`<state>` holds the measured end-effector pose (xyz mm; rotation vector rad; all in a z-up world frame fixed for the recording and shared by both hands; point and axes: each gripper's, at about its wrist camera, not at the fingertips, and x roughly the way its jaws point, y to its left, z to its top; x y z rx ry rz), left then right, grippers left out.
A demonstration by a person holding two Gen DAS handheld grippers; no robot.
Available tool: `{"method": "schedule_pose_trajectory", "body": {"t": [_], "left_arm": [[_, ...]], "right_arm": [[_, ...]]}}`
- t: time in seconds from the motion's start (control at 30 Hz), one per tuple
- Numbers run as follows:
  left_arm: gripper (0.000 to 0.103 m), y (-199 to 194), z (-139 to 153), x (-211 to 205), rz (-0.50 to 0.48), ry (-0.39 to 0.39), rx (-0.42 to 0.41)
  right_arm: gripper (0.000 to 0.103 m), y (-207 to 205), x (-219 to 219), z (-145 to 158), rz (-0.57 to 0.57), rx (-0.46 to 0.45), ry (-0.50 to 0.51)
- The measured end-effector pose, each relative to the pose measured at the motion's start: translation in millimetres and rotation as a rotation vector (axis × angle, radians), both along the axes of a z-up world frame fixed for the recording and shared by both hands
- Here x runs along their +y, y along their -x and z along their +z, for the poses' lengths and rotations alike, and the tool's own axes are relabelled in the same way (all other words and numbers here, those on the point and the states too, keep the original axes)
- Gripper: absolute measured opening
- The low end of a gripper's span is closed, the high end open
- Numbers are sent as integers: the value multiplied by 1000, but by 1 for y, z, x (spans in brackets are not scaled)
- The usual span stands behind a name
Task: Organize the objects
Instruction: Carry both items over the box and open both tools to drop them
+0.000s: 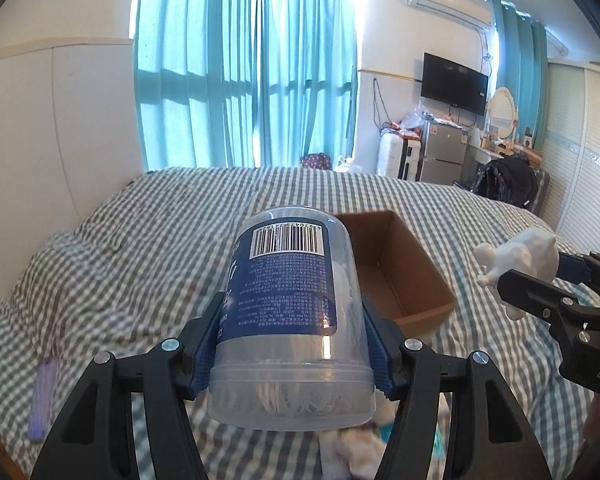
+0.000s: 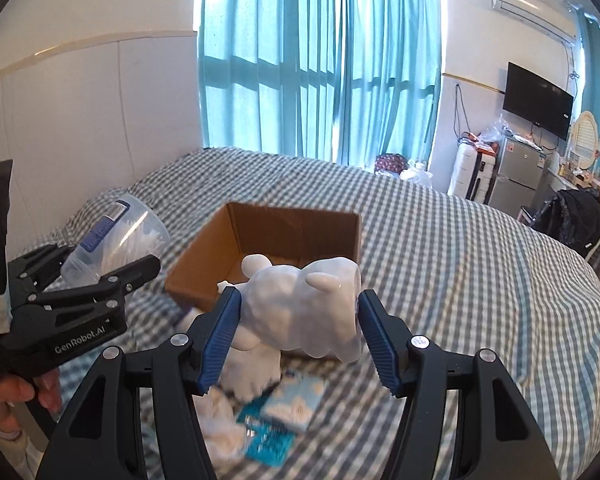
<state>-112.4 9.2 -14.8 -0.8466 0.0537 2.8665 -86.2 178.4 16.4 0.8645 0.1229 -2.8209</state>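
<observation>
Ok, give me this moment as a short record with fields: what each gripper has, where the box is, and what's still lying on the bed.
left gripper: shut on clear plastic jar with a blue label, held above the bed
right gripper: shut on white figurine, held near the box
cardboard box: open, on the checked bedspread, looks empty
still on bed: blue packet, white fluffy item, purple item at the left edge

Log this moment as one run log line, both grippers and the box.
left gripper: shut on clear plastic jar | right gripper: shut on white figurine | cardboard box: open on bed, both items held above bed, not yet inside
</observation>
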Motion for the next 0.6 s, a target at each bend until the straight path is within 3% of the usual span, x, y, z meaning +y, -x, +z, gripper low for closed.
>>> {"method": "schedule_pose_trajectory", "body": {"t": [0.27,0.6], "left_arm": [[63,58,-7,6,-19,-2,-13],[63,111,-44,16,-27,6,-74]], "right_arm": [[61,72,-2,9,5,3,15],[60,159,-1,-21,11,-54,22]]}}
